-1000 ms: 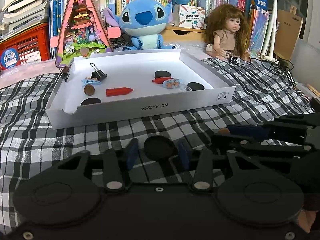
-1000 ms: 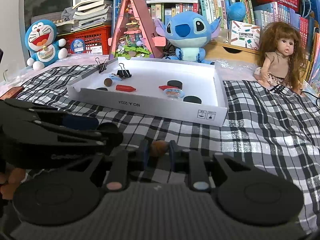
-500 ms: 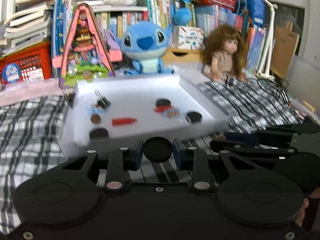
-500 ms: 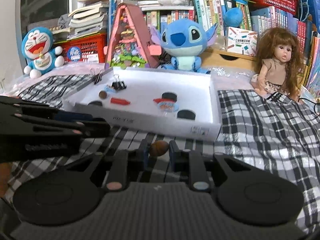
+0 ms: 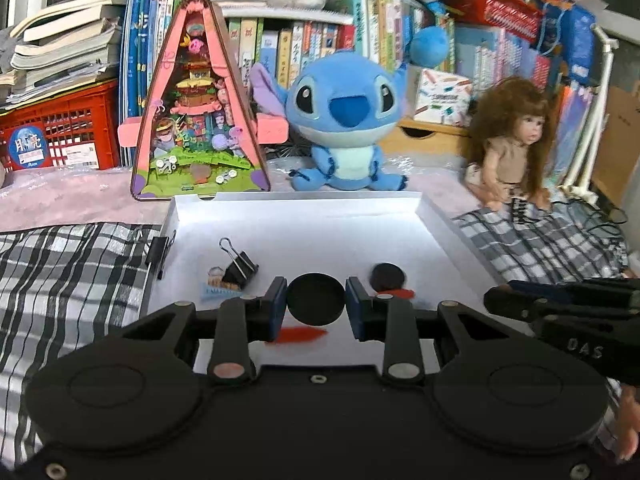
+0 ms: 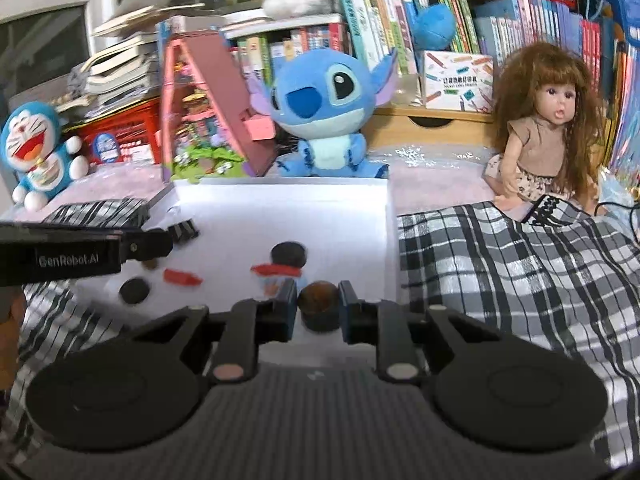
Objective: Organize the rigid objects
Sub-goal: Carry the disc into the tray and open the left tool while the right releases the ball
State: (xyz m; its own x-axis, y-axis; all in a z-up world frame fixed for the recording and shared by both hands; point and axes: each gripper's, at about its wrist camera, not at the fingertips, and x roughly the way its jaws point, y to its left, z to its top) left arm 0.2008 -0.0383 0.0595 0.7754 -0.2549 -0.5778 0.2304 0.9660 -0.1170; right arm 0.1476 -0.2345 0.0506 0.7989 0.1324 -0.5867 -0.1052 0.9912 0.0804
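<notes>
My left gripper is shut on a black disc and holds it above the white tray. My right gripper is shut on a small brown round piece over the tray's right part. In the tray lie a black binder clip, a red marker cap, another black disc and a small printed charm. The right wrist view shows two black discs and two red pieces.
The tray sits on a black and white checked cloth. Behind it stand a pink triangular toy house, a blue plush, a doll and bookshelves. A binder clip grips the tray's left wall.
Both grippers have lifted off the cloth and moved forward over the tray, each carrying its piece. The tray now fills the view below the fingers.
</notes>
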